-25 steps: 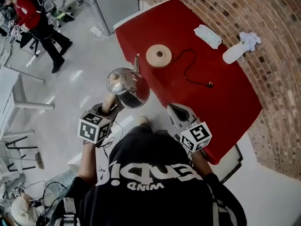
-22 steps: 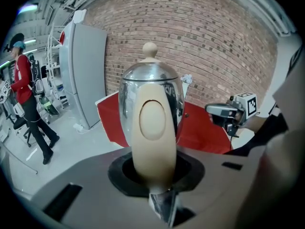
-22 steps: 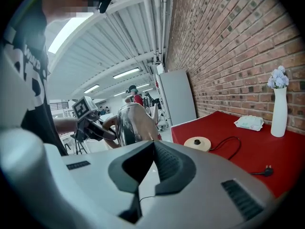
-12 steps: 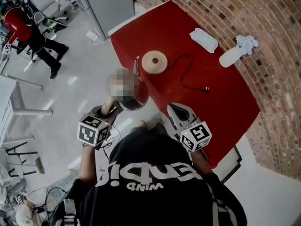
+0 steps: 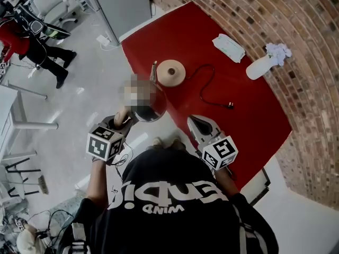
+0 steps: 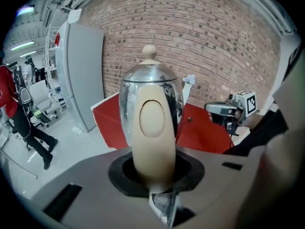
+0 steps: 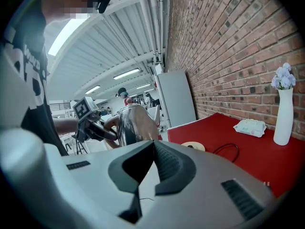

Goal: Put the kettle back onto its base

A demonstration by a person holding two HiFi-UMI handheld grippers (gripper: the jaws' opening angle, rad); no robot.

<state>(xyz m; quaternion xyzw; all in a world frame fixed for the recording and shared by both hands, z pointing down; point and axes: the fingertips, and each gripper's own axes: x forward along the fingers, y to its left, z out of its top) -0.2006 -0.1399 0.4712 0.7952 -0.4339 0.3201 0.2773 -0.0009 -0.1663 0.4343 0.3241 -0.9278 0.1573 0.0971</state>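
Observation:
A shiny steel kettle (image 5: 152, 110) with a cream handle (image 6: 152, 128) hangs upright in the air just off the near left edge of the red table (image 5: 249, 120). My left gripper (image 5: 123, 121) is shut on that handle from behind. The round cream base (image 5: 170, 72) lies on the table just beyond the kettle's spout, with its black cord (image 5: 204, 89) trailing right. My right gripper (image 5: 198, 125) is held above the table's near edge, right of the kettle, its jaws together and empty. In the right gripper view the kettle (image 7: 136, 123) is left of the base (image 7: 193, 146).
A white vase with flowers (image 5: 259, 66) and a pack of wipes (image 5: 229, 46) sit at the table's far side by the brick wall. A grey cabinet (image 5: 119, 1) stands beyond the table's left corner. A person in red (image 5: 21, 41) stands far left on the floor.
The kettle and both grippers have drifted forward toward the table; the base now lies a little nearer the kettle. Neither grip has changed.

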